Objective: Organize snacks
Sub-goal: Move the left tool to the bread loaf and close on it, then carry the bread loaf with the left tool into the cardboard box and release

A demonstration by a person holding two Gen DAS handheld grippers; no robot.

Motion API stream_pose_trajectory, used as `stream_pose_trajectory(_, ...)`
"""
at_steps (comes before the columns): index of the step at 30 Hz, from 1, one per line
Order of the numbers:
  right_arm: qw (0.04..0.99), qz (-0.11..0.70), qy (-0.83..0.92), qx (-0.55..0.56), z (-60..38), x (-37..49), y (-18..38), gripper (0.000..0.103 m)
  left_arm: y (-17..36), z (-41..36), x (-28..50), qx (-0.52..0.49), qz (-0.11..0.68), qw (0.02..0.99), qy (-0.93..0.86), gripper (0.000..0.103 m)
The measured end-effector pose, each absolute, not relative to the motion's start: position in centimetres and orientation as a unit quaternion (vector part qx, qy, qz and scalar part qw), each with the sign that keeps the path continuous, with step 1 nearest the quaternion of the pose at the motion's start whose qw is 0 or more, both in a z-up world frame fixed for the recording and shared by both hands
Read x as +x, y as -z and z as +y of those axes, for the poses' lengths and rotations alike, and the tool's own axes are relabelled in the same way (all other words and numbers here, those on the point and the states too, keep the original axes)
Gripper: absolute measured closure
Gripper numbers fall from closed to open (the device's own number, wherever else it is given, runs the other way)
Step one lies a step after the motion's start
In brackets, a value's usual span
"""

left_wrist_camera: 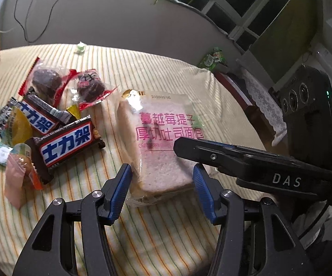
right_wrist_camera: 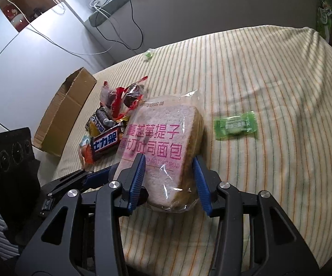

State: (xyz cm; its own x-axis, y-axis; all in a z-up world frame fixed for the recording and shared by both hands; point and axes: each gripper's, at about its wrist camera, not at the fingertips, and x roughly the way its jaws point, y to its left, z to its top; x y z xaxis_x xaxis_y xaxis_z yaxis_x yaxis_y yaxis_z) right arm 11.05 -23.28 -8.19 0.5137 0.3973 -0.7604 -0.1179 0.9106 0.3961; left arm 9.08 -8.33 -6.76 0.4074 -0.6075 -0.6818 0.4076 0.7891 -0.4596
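Note:
A clear bag of sliced toast bread [left_wrist_camera: 159, 138] with pink lettering lies tilted on the striped cloth [left_wrist_camera: 143, 69]. My left gripper [left_wrist_camera: 162, 177] has its blue pads against the two sides of the bag's near end. In the right wrist view the bread bag [right_wrist_camera: 166, 138] stands tipped up, and my right gripper [right_wrist_camera: 169, 174] is shut across it. One black finger [left_wrist_camera: 212, 154] of the right gripper lies over the bread's top in the left wrist view. The left gripper's fingers [right_wrist_camera: 90, 176] reach in from the left.
A pile of snacks sits left of the bread: two chocolate bars [left_wrist_camera: 67, 145], two red-wrapped cakes [left_wrist_camera: 48, 80] and small sweets. A green candy [right_wrist_camera: 235, 125] lies to the right. An open cardboard box [right_wrist_camera: 67, 112] stands at the left edge. A small green sweet [right_wrist_camera: 148, 54] lies far back.

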Motion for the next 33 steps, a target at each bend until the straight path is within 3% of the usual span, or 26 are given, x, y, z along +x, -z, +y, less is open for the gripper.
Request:
stream_pose_trajectory(15, 0.867, 0.446, -0.185, 0.120, -19.5, 10.8, 5.2, 0.058, 4.1, -5.1, 6.8, -0.109, 0.404, 0.864, 0.281, 0.049)
stream_pose_trajectory(33, 0.867, 0.411, -0.273, 0.064, -9.1, 14.3, 1.9, 0.059, 1.0, 5.2, 7.0, -0.133, 0.347, 0.909, 0.187, 0.049)
